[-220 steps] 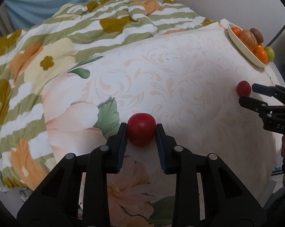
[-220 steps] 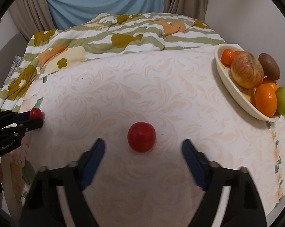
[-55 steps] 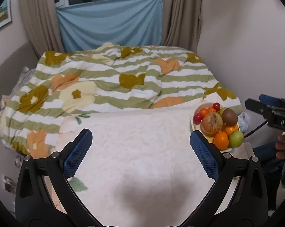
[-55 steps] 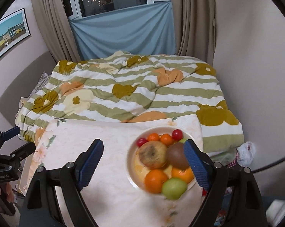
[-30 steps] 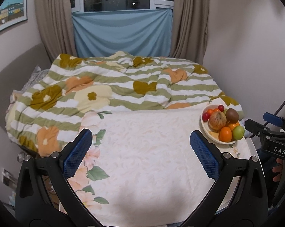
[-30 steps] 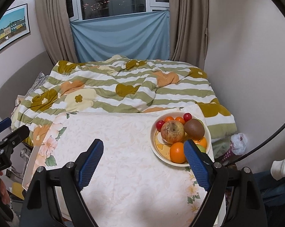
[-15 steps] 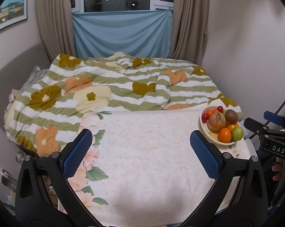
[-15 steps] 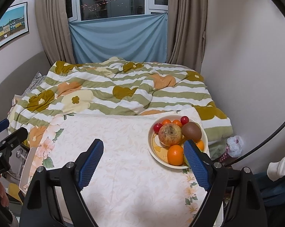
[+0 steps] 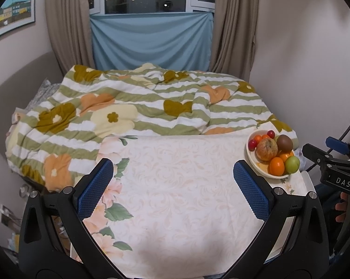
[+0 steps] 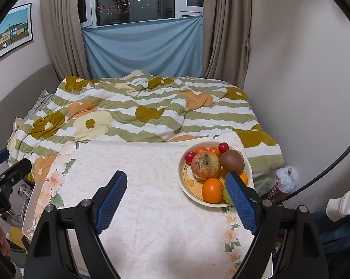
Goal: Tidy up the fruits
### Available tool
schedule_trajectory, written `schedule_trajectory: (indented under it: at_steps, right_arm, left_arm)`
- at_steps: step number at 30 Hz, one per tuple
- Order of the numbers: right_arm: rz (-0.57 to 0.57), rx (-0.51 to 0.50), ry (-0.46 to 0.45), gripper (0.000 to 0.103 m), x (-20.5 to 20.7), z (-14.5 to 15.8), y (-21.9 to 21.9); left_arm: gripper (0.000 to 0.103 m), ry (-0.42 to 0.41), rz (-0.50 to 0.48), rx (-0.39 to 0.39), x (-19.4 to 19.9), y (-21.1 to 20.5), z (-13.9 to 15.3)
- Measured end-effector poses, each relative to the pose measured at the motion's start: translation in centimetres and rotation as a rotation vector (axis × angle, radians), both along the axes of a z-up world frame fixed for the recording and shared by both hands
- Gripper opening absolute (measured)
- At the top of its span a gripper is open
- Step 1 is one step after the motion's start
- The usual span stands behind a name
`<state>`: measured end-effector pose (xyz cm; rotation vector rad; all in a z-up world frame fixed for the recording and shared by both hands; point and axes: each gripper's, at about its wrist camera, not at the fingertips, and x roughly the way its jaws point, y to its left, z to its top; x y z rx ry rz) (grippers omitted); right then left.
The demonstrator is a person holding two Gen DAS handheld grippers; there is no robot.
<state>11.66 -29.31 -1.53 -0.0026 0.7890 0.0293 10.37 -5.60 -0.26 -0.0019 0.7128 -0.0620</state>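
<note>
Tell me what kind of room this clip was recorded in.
Most likely a bedroom at night: a bed under a striped floral quilt, a curtained window showing city lights, and a cloth-covered table at its foot holding a fruit bowl.

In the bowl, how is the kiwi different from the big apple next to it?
The kiwi is plain brown and egg-shaped; the apple is mottled red and yellow, rounder, with a dark dimple on top. The kiwi looks smaller than the apple. The kiwi lies toward the wall side, the apple nearer the bowl's middle. Both rest in the same bowl, touching each other.
</note>
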Motion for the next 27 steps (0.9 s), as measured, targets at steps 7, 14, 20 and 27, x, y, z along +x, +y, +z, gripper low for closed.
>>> schedule_trajectory:
  at_steps: [7, 14, 20, 27]
  right_arm:
    - [-0.003, 0.002, -0.003, 0.084, 0.04, -0.02, -0.35]
    - [-0.003, 0.004, -0.003, 0.084, 0.02, -0.03, -0.43]
    - [-0.003, 0.009, -0.002, 0.084, 0.13, -0.02, -0.60]
    - [-0.003, 0.006, 0.003, 0.084, 0.09, 0.08, -0.32]
  left_arm:
    - [0.103, -0.005, -0.005, 0.004, -0.15, -0.11, -0.11]
    - [0.103, -0.016, -0.007, 0.040, -0.55, -0.57, -0.17]
    - [0.103, 0.006, 0.002, 0.052, -0.29, -0.60, -0.57]
    - [0.103, 0.000, 0.032, 0.058, -0.39, -0.16, -0.96]
